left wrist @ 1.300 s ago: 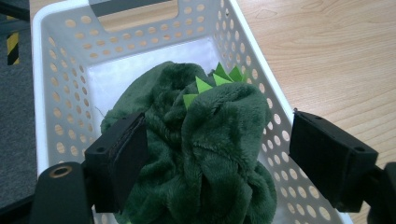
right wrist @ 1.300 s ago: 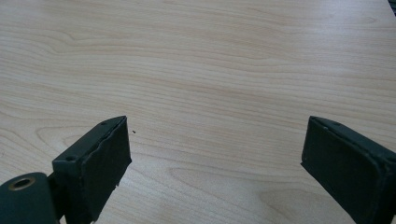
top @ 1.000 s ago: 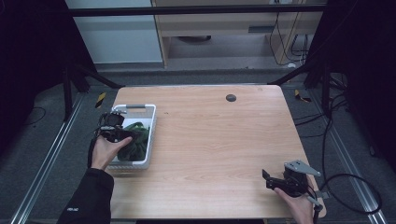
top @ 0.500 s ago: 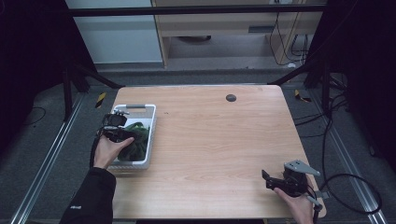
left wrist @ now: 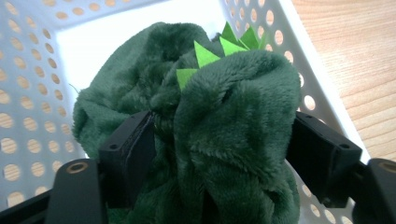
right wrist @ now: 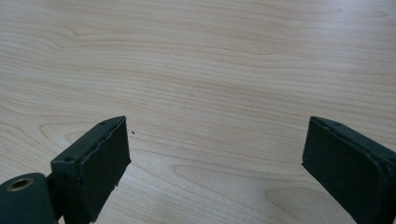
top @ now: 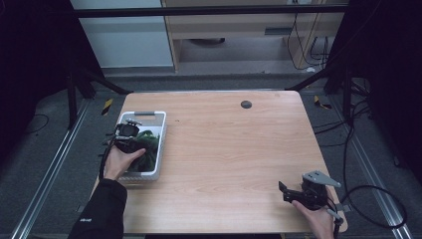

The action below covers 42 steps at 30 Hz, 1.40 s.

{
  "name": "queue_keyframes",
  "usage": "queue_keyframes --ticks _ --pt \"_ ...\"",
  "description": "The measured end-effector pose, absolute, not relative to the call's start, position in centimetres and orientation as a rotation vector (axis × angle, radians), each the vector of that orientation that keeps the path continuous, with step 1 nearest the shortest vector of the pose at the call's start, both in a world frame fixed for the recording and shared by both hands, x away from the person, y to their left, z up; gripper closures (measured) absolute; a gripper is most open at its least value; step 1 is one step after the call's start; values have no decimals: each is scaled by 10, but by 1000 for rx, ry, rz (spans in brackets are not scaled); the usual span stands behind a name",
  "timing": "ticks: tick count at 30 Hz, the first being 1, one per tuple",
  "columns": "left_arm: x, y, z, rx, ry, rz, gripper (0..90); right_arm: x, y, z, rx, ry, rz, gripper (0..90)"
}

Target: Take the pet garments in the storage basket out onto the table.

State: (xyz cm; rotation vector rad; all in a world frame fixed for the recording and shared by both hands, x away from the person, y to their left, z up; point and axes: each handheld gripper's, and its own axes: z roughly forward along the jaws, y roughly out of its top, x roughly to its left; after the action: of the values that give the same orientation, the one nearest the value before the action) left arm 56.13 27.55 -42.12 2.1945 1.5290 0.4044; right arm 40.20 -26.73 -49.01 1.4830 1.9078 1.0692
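Left tool [left wrist: 219,154]: jaws pressed into a dark green plush toy [left wrist: 201,116] with light green felt spikes, held inside the white perforated basket [left wrist: 28,93] surrounding it. Right tool [right wrist: 215,163]: jaws spread wide, nothing between them, bare wooden desk [right wrist: 210,60] just beneath.

- green plush toy [left wrist: 219,135]: dark green fuzzy fabric, bunched and folded, row of bright green felt spikes [left wrist: 205,53] along top; sits inside basket, squeezed between the left gripper [left wrist: 219,154] jaws, one on each side
- white plastic basket [top: 158,149]: rectangular, perforated walls with round holes, upright at the left edge of the wooden table [top: 239,154], plush [top: 146,144] inside
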Motion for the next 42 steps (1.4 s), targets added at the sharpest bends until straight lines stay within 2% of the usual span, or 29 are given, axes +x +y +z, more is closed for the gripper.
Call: queue_keyframes --ticks 11,12,21,27,42 --pt "563 274 -429 2220 1550 374 459 402 -267 -490 1487 1909 1069 72" --pt "563 274 -430 2221 1558 371 515 402 -267 -490 1489 1908 1068 71" --pt "561 277 -430 2212 1569 380 695 403 -268 -490 1486 1906 1065 68" --pt "558 279 -427 2200 1574 387 731 402 -268 -490 1484 1907 1065 67" --pt "544 291 -402 2146 1523 443 746 402 -268 -490 1487 1907 1064 68"
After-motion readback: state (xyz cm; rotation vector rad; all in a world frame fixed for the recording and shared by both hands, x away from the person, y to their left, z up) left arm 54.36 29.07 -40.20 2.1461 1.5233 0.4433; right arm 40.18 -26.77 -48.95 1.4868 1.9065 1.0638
